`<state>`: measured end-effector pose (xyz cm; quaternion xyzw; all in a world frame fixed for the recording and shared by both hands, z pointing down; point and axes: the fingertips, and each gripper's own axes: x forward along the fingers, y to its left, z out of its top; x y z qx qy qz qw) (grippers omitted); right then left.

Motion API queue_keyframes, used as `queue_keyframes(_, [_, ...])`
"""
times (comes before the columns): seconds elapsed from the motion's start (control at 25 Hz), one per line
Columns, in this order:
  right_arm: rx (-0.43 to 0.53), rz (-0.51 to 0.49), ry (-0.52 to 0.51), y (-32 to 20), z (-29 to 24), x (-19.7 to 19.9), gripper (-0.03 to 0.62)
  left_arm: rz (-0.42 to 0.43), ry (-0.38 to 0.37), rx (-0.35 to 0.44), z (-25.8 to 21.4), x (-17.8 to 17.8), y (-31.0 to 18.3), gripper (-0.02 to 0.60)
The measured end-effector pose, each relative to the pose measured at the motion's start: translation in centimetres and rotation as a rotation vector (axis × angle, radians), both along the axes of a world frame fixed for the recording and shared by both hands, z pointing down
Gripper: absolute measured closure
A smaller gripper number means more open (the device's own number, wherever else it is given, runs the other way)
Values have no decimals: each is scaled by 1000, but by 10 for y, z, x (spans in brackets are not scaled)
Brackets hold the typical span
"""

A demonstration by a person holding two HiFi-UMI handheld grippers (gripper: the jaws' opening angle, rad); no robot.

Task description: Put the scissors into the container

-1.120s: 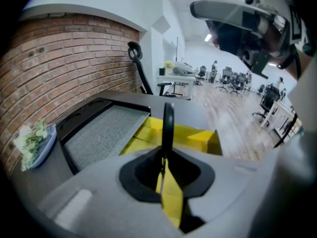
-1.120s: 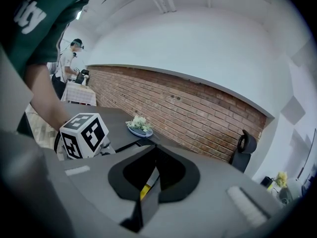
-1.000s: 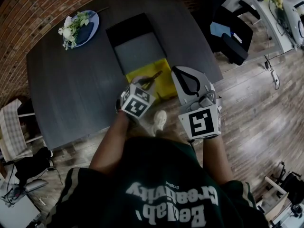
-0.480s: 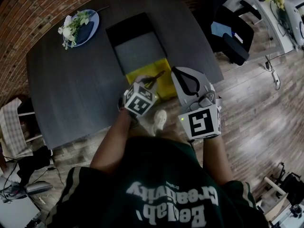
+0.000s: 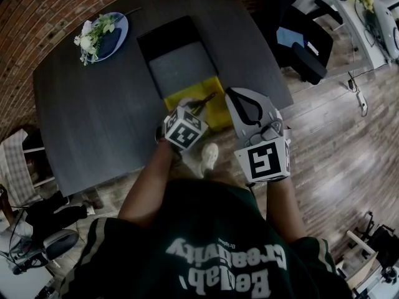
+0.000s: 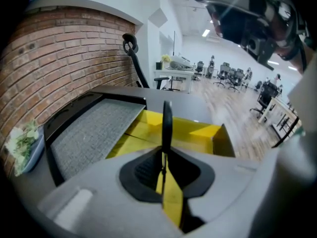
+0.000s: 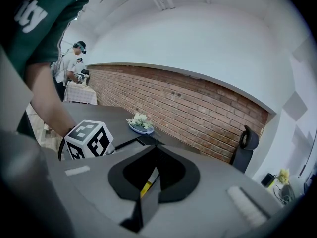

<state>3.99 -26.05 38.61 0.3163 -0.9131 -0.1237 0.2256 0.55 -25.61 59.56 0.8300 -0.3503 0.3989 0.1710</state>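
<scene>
Hardly anything is shifting: left gripper [image 6: 163,170] is gripping slim dark scissors [image 6: 167,123] over the yellow open-topped container [image 6: 195,133] just ahead; right gripper [image 7: 148,180] is idling closed alongside. Lowering inside before releasing seems safest.

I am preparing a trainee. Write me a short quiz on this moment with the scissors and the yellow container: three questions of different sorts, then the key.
1. True or false: the right gripper holds the scissors.
2. What lies on the blue plate? A) flowers B) a cup C) a lid
3. Which gripper has its jaws shut on the scissors, near the yellow container?

Key
1. False: its jaws are together with nothing held.
2. A
3. The left gripper.
</scene>
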Motion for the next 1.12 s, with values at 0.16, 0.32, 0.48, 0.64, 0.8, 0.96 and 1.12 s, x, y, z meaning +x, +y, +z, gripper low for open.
queue_keyframes(0.16, [-3, 5, 3, -1, 1, 2, 588, 4, -5, -11, 4, 1, -1, 548])
queue_keyframes(0.32, [-7, 9, 5, 0, 3, 3, 588, 18, -19, -16, 8, 3, 0, 546])
queue_keyframes(0.48, [-7, 13, 4, 0, 4, 5, 588, 22, -34, -20, 11, 3, 0, 546])
queue_keyframes(0.64, [-8, 17, 7, 0, 5, 7, 588, 30, -54, -23, 15, 4, 0, 548])
queue_keyframes(0.8, [-10, 21, 5, 0, 7, 9, 588, 38, -77, -29, 20, 5, 0, 548])
queue_keyframes(0.96, [-14, 21, 8, -2, 7, 12, 588, 40, -101, -35, 23, 6, -2, 548])
queue_keyframes(1.12, [-16, 26, 7, -3, 7, 13, 588, 47, -120, -42, 27, 6, -3, 548])
